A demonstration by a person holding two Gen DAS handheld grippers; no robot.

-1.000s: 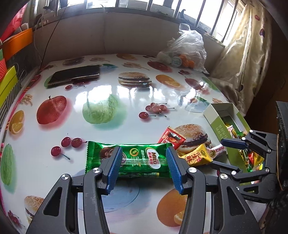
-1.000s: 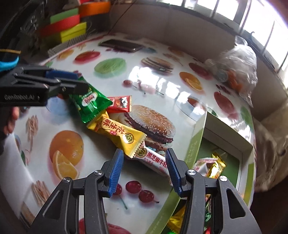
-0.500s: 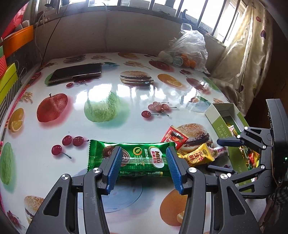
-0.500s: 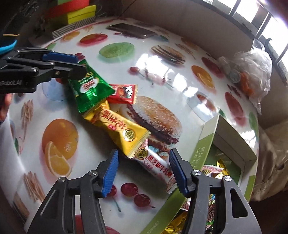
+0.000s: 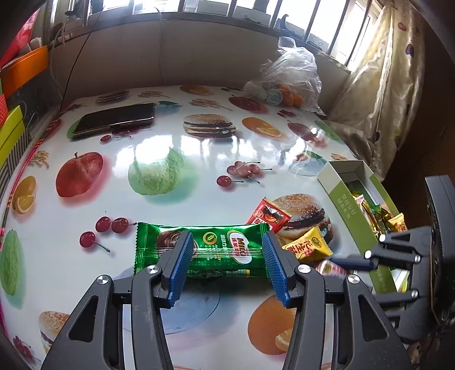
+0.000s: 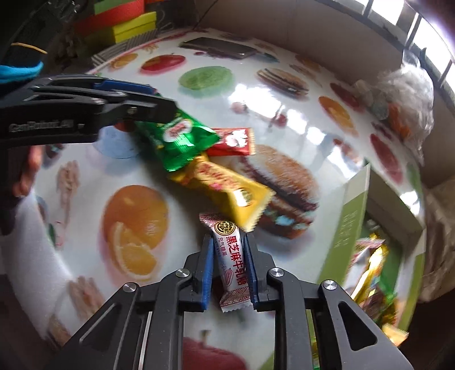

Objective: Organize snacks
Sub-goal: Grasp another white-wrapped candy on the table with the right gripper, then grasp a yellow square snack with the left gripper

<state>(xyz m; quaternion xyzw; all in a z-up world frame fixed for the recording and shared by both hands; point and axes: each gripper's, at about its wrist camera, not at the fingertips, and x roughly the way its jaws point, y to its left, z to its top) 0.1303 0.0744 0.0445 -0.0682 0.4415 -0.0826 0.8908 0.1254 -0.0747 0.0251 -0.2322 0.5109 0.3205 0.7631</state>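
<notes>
A green Milo bar (image 5: 216, 250) lies crosswise on the fruit-print table. My left gripper (image 5: 224, 244) stands open over its middle, and the bar runs out past both pads. Right of it lie a red packet (image 5: 268, 216) and a yellow peanut candy (image 5: 307, 247). In the right wrist view my right gripper (image 6: 227, 244) has its jaws closing tight on a white sesame nougat bar (image 6: 231, 256), with the blue pads pressing both long sides. The bar's top end lies against the yellow candy (image 6: 227, 185). The green-walled box (image 6: 352, 210) with several wrapped snacks stands to the right.
A dark phone (image 5: 113, 119) lies at the back left of the table. A clear plastic bag (image 5: 290, 79) of small things sits at the back right by the curtain. Coloured boxes (image 6: 125, 20) are stacked beyond the table's far left edge.
My right gripper opened wider, dropped onto the white nougat bar and shut on it. The left gripper and the green bar stayed where they were.
</notes>
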